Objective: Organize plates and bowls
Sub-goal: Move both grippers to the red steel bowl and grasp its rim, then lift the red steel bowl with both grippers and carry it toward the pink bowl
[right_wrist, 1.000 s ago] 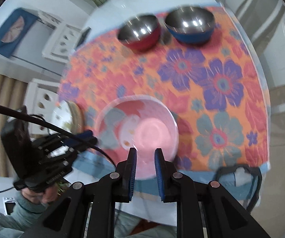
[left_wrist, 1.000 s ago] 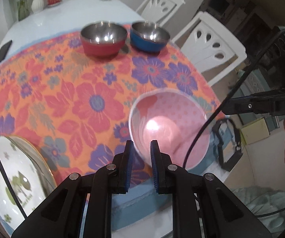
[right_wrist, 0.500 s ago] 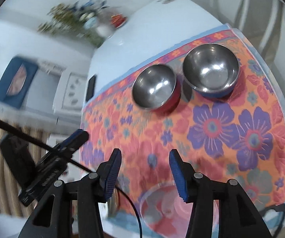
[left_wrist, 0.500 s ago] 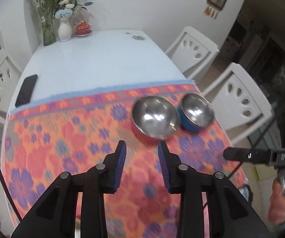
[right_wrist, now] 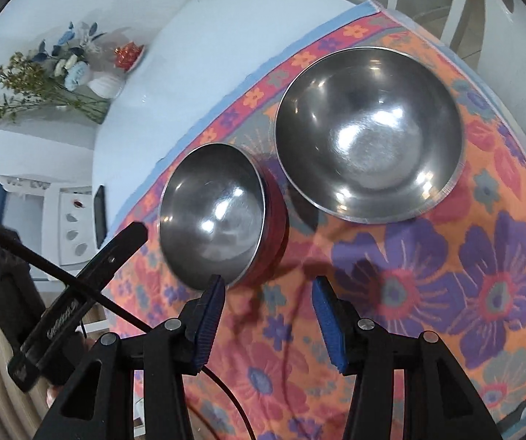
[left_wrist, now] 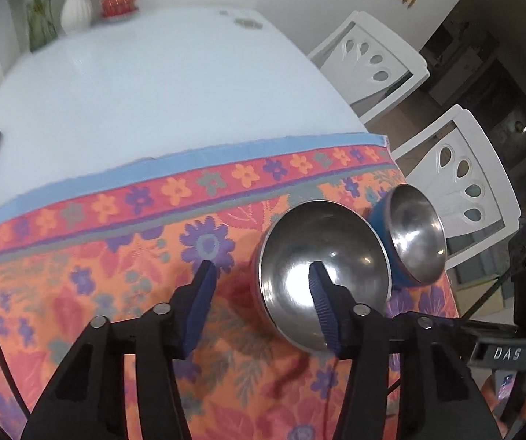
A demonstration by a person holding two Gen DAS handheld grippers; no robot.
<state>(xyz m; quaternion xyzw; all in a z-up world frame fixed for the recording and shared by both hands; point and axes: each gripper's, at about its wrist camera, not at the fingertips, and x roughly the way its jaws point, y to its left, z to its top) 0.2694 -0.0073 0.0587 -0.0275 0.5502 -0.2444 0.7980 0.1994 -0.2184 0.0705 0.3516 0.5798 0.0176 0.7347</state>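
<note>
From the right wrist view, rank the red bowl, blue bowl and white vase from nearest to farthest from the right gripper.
1. Red bowl: just ahead of the right gripper, by its left fingertip.
2. Blue bowl: farther ahead, to the right.
3. White vase: far left, at the table's far end.

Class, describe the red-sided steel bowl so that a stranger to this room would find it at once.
Start at the white table and find the orange floral tablecloth covering its near end. Two shiny steel bowls sit side by side near the cloth's blue-edged border. Take the red-sided steel bowl; its neighbour, the blue-sided steel bowl, lies nearer the white chairs.
</note>
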